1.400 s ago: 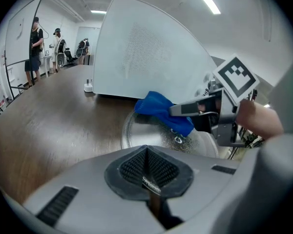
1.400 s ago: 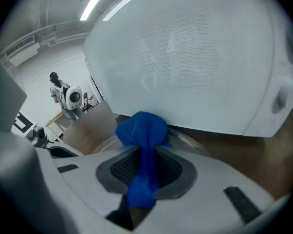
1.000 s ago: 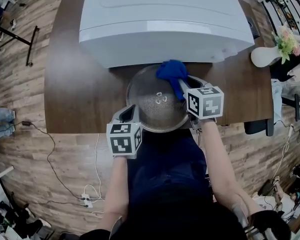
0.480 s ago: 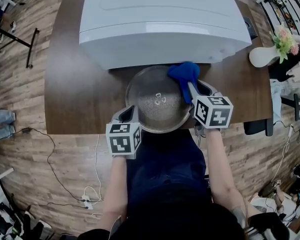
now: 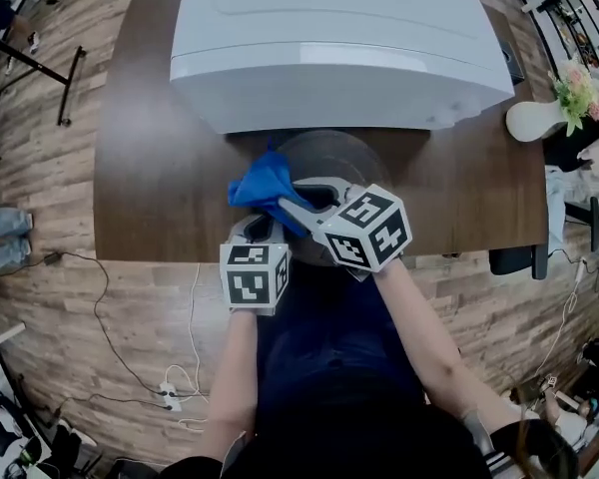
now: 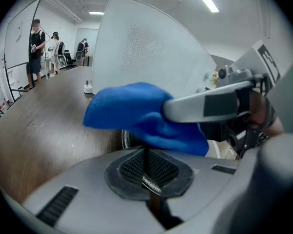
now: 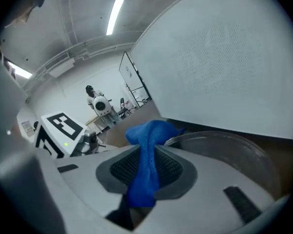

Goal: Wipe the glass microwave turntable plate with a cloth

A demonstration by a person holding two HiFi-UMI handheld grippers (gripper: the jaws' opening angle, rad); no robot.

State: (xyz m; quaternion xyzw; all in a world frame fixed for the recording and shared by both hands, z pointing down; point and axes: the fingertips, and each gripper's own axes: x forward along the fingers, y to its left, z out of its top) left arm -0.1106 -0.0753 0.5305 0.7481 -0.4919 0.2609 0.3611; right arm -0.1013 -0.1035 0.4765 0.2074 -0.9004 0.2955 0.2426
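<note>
cloth [image 5: 262,183] was at the far-right rim of the plate [image 5: 334,153] a second ago; right claw [image 5: 292,208] has now dragged it over to the left edge, just beside the left claw [image 5: 258,229]. we read that as one wipe pass across the glass, job mid-way. right claw is clamped on the cloth. left claw is pinched tight on the plate's near rim. plate is at the table [image 5: 150,178] near edge, in front of the microwave [image 5: 329,38]. count: one plate, one cloth, two claws, one microwave.
</note>
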